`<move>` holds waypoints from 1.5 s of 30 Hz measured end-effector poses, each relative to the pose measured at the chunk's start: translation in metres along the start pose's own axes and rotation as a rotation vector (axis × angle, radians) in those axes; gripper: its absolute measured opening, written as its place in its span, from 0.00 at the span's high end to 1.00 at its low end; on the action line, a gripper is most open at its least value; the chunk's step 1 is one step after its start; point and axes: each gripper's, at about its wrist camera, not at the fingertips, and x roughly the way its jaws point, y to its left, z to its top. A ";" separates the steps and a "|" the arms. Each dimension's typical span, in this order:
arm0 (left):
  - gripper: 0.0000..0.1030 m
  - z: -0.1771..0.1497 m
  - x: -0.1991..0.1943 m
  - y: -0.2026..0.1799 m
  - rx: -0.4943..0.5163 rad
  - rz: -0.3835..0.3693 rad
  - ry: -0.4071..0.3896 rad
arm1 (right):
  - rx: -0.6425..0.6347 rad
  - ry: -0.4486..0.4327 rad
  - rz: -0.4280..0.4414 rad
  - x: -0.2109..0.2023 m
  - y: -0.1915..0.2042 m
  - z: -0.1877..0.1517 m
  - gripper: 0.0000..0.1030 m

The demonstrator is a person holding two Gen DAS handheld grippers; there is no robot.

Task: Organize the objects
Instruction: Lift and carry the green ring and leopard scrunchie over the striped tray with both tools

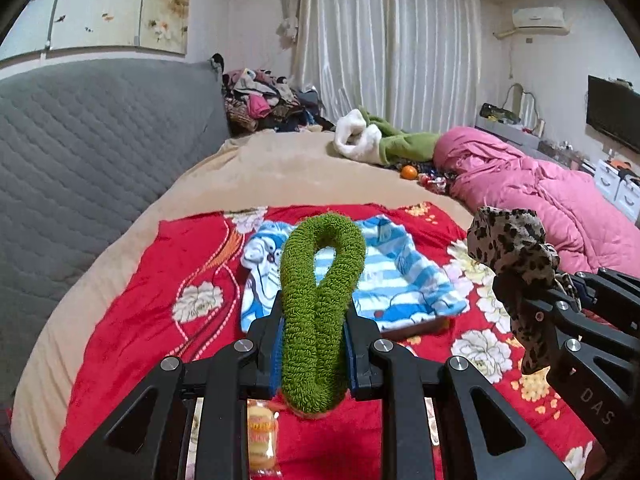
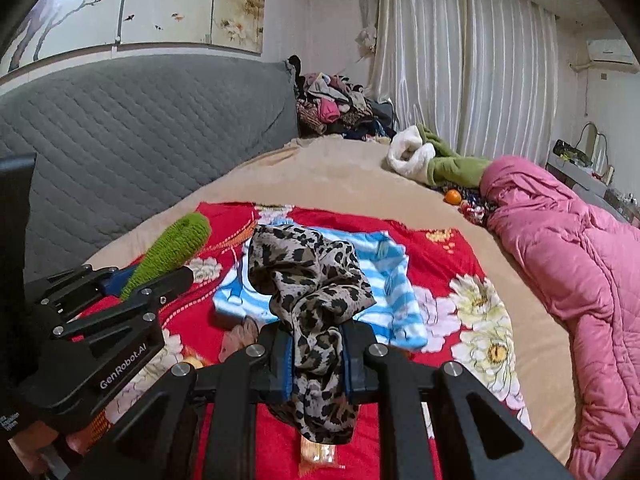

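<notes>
1. Left wrist view: left gripper (image 1: 312, 320) pinches a looped, nubby green terry scrunchie (image 1: 320, 280) above the red floral cloth (image 1: 140, 300).
2. Right gripper (image 2: 318, 344) clamps a crumpled, silky leopard-print scrunchie (image 2: 312, 280) over the striped blue garment (image 2: 396, 304).

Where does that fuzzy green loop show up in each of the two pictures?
Left wrist view: the green loop stands at the centre, pinched in the left claw.
Right wrist view: the loop pokes in from the left, seen edge-on.
Shared landmark: the blue striped garment on the red floral cloth, just behind it.
</notes>
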 end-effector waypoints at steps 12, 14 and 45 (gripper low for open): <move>0.77 0.034 0.012 -0.005 0.008 0.006 -0.037 | -0.002 -0.048 -0.010 0.009 -0.010 0.035 0.83; 0.77 0.039 0.015 -0.006 0.011 0.011 -0.045 | -0.001 -0.056 -0.006 0.012 -0.012 0.042 0.83; 0.77 0.077 0.135 -0.003 -0.012 0.036 0.019 | 0.047 -0.042 0.003 0.114 -0.042 0.077 0.83</move>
